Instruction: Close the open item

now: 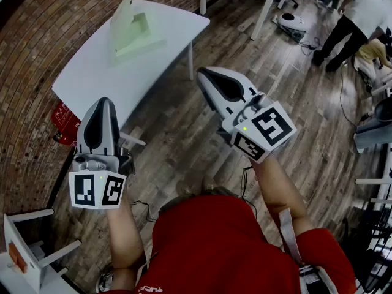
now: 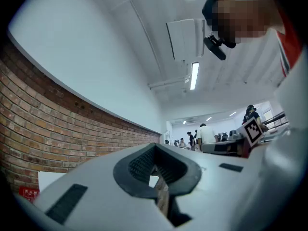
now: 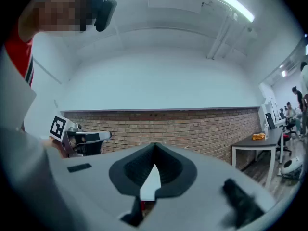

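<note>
With fingers pressed together on left gripper (image 1: 103,103) and right gripper (image 1: 206,73), the open box (image 1: 136,34) at the worktop's (image 1: 104,78) far edge is judged light, best pushed by its lid (image 1: 122,16).

A red shirt (image 1: 226,250) fills 6 o'clock, with a grey strap (image 1: 288,231) over its shoulder at 5 o'clock. The left tool (image 1: 104,103) at 9 o'clock and the right tool (image 1: 205,72) at 2 o'clock are white shells with black pads. Each carries a black-and-white marker cube (image 1: 97,190) with a green light.
</note>
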`<state>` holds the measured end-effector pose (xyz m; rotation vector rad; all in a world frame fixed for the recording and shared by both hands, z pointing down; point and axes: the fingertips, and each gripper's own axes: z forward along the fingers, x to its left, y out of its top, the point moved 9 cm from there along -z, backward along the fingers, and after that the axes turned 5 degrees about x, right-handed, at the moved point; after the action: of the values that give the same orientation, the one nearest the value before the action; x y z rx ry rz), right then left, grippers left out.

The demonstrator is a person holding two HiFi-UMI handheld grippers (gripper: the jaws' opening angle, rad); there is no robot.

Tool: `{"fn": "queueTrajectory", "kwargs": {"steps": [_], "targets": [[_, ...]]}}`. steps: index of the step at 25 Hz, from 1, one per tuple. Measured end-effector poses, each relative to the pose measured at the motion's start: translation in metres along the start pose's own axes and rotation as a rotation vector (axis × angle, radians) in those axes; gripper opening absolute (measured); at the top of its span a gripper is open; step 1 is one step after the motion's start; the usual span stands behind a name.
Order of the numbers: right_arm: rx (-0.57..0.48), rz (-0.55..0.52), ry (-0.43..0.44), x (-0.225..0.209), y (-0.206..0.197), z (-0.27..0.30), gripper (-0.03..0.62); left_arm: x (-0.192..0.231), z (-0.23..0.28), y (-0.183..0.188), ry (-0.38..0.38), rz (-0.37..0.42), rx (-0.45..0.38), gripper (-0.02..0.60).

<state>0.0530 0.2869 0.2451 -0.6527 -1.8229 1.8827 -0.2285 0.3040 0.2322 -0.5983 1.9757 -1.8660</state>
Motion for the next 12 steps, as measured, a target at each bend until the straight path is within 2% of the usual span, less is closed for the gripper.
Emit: {"fn": "queueTrajectory", "kwargs": {"steps": [12], "targets": [[-0.03,0.014,0.039,-0.0091,-0.0021,0.0002,0.032,-0.0059,0.0054,-0.0081,0.025,0.006,0.016,0.012]]}}
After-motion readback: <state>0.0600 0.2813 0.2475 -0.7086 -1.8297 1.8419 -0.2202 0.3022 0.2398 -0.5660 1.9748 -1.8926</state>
